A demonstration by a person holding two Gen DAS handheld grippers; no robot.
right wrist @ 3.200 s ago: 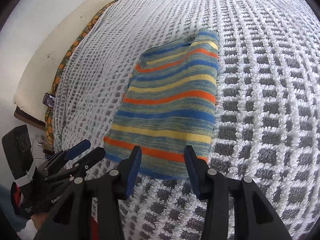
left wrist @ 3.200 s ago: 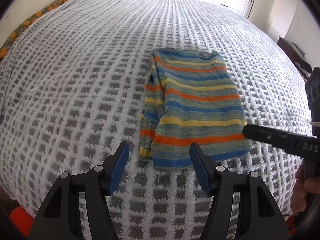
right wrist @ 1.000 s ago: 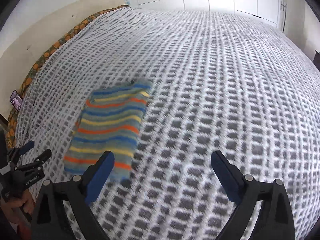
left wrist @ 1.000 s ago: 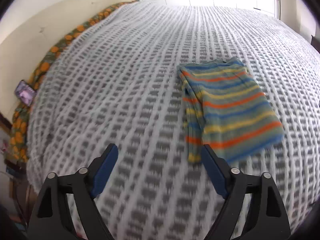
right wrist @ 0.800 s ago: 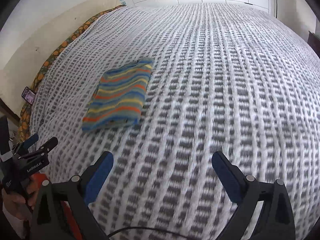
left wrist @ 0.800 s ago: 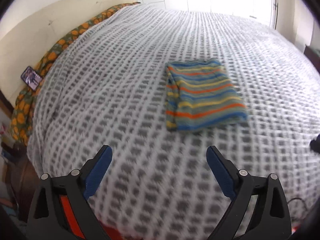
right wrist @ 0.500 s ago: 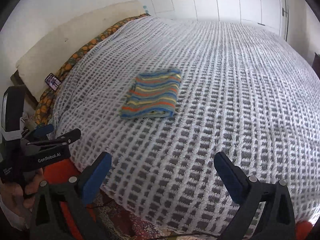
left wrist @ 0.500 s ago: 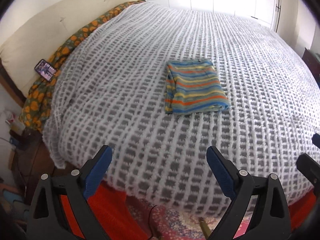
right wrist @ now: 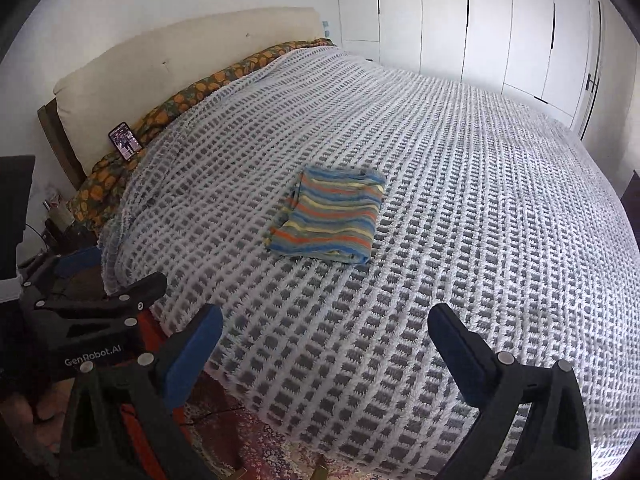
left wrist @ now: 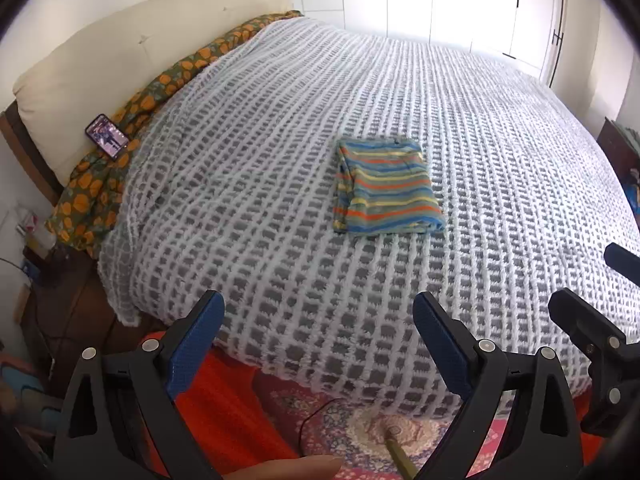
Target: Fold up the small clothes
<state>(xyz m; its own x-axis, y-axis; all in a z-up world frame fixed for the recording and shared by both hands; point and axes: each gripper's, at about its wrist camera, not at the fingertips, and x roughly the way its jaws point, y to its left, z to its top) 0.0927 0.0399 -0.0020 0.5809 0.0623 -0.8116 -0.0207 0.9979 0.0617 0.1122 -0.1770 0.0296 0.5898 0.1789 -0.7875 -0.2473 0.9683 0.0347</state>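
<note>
**Folded striped top lies clear of both grippers**

The striped top rests folded on the blanket, well ahead of the left gripper and right gripper. Both sets of fingers stand wide apart, holding nothing. It looks light, soft and floppy, so I would pinch a folded edge through all layers.
</note>
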